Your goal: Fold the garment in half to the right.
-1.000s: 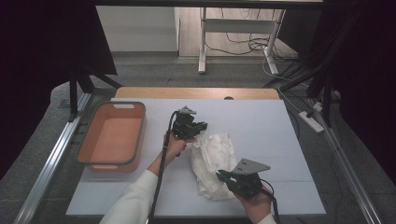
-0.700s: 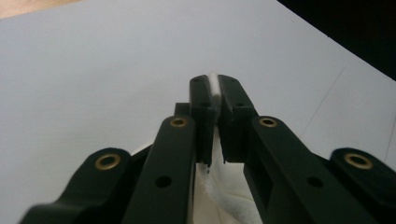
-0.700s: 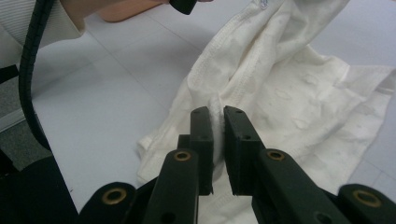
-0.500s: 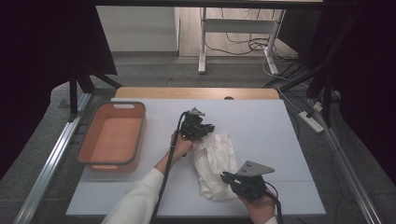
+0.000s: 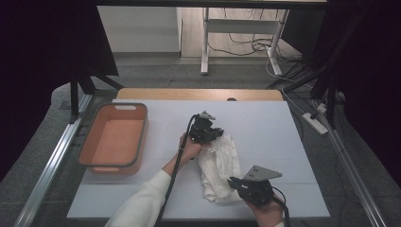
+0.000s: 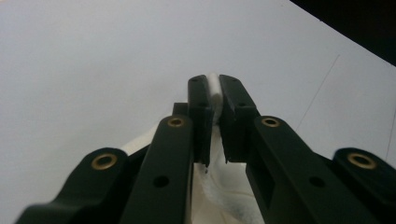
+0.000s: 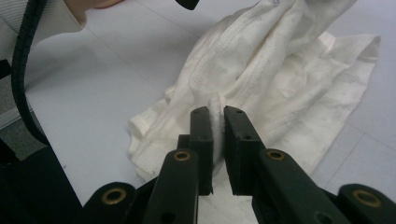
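Table [image 5: 283,123]: pale grey top, carrying everything below.

Bin [image 5: 112,140]: orange, open, near the table's left edge, well apart from my work.

Cloth [image 5: 218,168]: white, crumpled, stitched hems showing in the right gripper view; lies right of the table's middle, reaching toward the near edge. One end is lifted off the surface, the rest slumped in folds.

Left gripper [image 5: 208,132]: I have its jaws closed down on a thin fold at the cloth's far end.

Right gripper [image 5: 241,183]: jaws nearly together, pinching a raised ridge of hem at the near end.

Step in hand, as I judge it: both ends gripped, ready to spread. The next move calls for drawing my two grippers apart, evenly, without letting either pinch slip.
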`<state>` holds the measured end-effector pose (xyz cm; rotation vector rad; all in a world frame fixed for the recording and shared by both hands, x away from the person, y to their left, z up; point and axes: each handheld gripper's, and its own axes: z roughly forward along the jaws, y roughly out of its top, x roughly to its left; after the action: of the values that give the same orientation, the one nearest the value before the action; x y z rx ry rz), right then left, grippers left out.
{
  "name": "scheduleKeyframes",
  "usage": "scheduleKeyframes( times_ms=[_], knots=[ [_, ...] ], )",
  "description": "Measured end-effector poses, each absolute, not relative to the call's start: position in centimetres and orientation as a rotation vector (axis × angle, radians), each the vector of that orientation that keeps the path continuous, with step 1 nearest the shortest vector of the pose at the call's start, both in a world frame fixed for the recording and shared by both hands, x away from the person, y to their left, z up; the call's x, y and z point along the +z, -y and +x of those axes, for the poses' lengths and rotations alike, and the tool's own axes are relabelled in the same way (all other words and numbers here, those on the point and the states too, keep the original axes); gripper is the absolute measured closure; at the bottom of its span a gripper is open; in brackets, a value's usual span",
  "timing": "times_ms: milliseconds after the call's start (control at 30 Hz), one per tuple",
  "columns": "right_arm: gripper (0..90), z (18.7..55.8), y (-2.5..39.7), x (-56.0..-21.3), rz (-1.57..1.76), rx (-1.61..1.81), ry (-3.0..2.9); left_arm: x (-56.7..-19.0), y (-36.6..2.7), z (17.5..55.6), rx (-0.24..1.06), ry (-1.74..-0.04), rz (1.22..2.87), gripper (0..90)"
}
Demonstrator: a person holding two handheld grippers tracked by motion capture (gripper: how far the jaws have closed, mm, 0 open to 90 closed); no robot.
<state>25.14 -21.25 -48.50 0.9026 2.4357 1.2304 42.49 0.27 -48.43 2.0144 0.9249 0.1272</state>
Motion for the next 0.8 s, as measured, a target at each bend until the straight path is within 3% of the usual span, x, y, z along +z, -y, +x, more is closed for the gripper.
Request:
scheduleKeyframes(
  times_ms=[367,500,567,633,800],
  knots=[
    [81.6,25.3,21.8,-48.8,0.923,1.212,-2.444,-48.4,0.2,42.6,0.125,-0.917,2.011,79.3],
    [80.0,25.1,22.3,-48.9,0.935,1.203,-2.444,-48.1,0.2,42.4,0.118,-0.885,1.993,71.6],
    [75.0,24.9,22.5,-49.0,0.945,1.196,-2.450,-47.7,0.1,42.3,0.132,-0.869,1.983,61.8],
    [63.6,24.6,22.9,-49.0,0.956,1.185,-2.443,-47.1,-0.2,42.1,0.155,-0.867,1.969,50.1],
    [45.7,24.4,23.5,-48.5,0.999,1.200,-2.374,-46.2,-1.2,41.8,0.208,-0.883,1.952,41.6]
  ],
)
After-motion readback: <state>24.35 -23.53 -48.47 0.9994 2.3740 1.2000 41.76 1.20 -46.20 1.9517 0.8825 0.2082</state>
